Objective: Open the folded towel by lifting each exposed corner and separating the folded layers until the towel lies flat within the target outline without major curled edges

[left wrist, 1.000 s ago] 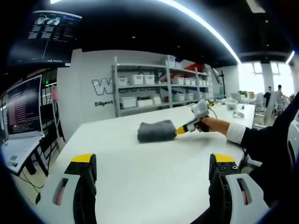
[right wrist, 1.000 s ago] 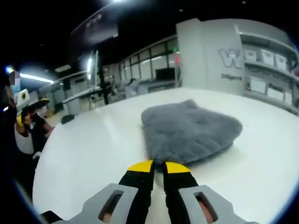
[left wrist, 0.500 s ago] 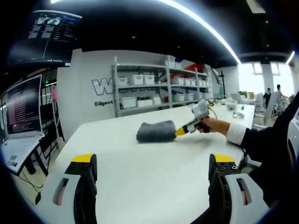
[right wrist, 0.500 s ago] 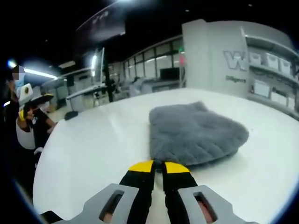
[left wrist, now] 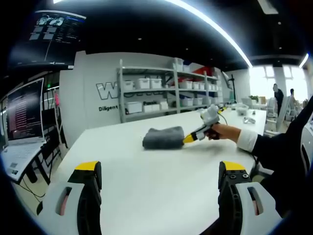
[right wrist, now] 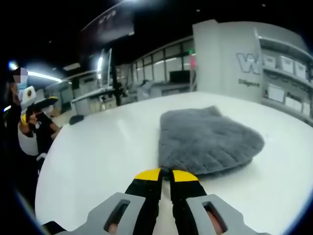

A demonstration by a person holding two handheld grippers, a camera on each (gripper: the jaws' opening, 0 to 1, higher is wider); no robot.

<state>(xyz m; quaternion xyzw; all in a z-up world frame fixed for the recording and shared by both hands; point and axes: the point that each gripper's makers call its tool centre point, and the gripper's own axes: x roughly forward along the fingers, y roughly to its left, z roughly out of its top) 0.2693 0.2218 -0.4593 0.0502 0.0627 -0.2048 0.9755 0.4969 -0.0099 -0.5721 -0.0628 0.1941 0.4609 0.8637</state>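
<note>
Towel (right wrist: 208, 142) dragged slightly, right gripper (right wrist: 165, 173) pinched on its edge, left gripper (left wrist: 161, 169) apart, wall lettering "Diligent" (left wrist: 108, 108).

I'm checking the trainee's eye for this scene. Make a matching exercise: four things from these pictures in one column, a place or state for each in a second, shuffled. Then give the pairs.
Things:
1. towel
2. left gripper
3. right gripper
4. shelving rack

Places or states:
A. jaws wide apart above the bare table
B. jaws closed at the near edge of the towel
C. folded, grey, lying on the white table
D. against the far wall, holding white bins

Pairs: 1-C, 2-A, 3-B, 4-D
</note>
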